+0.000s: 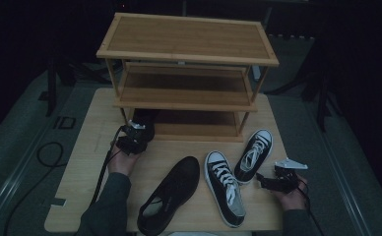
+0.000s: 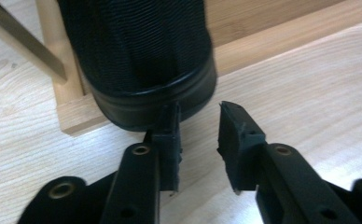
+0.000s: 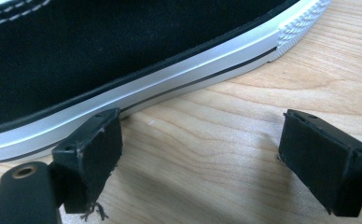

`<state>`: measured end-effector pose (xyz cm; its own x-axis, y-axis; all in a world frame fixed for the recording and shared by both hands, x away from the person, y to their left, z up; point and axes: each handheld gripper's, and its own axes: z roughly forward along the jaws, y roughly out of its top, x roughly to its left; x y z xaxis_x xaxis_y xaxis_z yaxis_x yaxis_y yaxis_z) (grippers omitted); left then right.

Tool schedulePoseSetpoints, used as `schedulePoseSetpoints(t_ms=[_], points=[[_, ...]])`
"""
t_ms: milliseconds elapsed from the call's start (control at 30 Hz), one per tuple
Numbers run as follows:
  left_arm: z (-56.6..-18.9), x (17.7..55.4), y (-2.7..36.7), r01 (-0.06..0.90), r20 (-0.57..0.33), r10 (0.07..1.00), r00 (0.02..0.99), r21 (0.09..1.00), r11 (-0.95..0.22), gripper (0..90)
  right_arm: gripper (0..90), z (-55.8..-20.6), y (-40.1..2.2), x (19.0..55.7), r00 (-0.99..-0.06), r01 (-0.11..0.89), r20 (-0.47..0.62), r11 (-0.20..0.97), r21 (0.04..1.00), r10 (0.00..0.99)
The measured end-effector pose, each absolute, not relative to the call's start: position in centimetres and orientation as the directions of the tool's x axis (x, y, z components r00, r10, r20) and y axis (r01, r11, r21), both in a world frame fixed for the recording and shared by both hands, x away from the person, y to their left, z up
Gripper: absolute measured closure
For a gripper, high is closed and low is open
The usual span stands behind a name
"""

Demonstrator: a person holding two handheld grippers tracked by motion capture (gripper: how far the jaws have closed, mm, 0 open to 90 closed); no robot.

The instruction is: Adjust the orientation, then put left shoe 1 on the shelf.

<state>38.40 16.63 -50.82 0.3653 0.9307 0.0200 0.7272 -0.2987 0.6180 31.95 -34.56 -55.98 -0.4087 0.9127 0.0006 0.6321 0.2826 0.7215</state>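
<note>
Four shoes are in play, and I read the job as getting them onto the bamboo rack (image 1: pixel 189 54). Starting at the left: my left gripper (image 1: pixel 131 140) sits at the front left corner of the rack's bottom shelf, with a black mesh shoe (image 1: pixel 143 124) directly ahead of it, heel end towards me and overhanging the shelf's front rail. In the left gripper view the jaws stand a little apart with nothing between them; the left fingertip (image 2: pixel 167 133) is at the shoe's rubber heel band (image 2: pixel 170 100), touching or nearly so, I cannot tell which. That upper is ribbed knit, the band smooth and glossy, and the shoe's long axis runs straight away from the jaws into the shelf, so a push or a pinch at the heel looks like the move here.

Next along, a black slip-on shoe (image 1: pixel 172 194) lies on the table (image 1: pixel 80 162), toe pointing up and right, untouched. Just beside it are two black canvas sneakers with white laces and rubber toe caps: the nearer sneaker (image 1: pixel 224 187) angled one way, the far sneaker (image 1: pixel 254 155) the other, their heels close together.

At the right, my right gripper (image 1: pixel 272 181) rests low by the far sneaker's heel. Its jaws are spread wide and empty; the left pad (image 3: pixel 93 140) lies against or just short of the white rubber sidewall (image 3: pixel 146 91), whose length runs across the jaws, not between them. This hand is plainly the nearer one for both sneakers.
</note>
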Motion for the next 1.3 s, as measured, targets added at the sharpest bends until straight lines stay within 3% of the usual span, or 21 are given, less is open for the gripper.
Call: schedulePoseSetpoints(t_ms=[333, 967, 1300], points=[[-49.3, 37.4, 17.4, 0.69, 0.012, 0.913, 0.408, 0.65, -0.317, 58.4, 13.2, -56.0, -34.6, 31.9, -0.409, 0.632, 0.001, 0.283, 0.721, 0.913], [-47.8, 36.3, 17.7, 0.675, -0.065, 0.881, 0.469, 0.67, -0.31, 58.0, 13.2, -56.0, -34.5, 31.9, -0.407, 0.633, 0.001, 0.281, 0.722, 0.913], [-45.8, 35.0, 16.9, 0.65, -0.095, 0.81, 0.578, 0.654, -0.387, 57.8, 13.1, -56.0, -34.5, 31.9, -0.408, 0.633, 0.001, 0.281, 0.721, 0.913]])
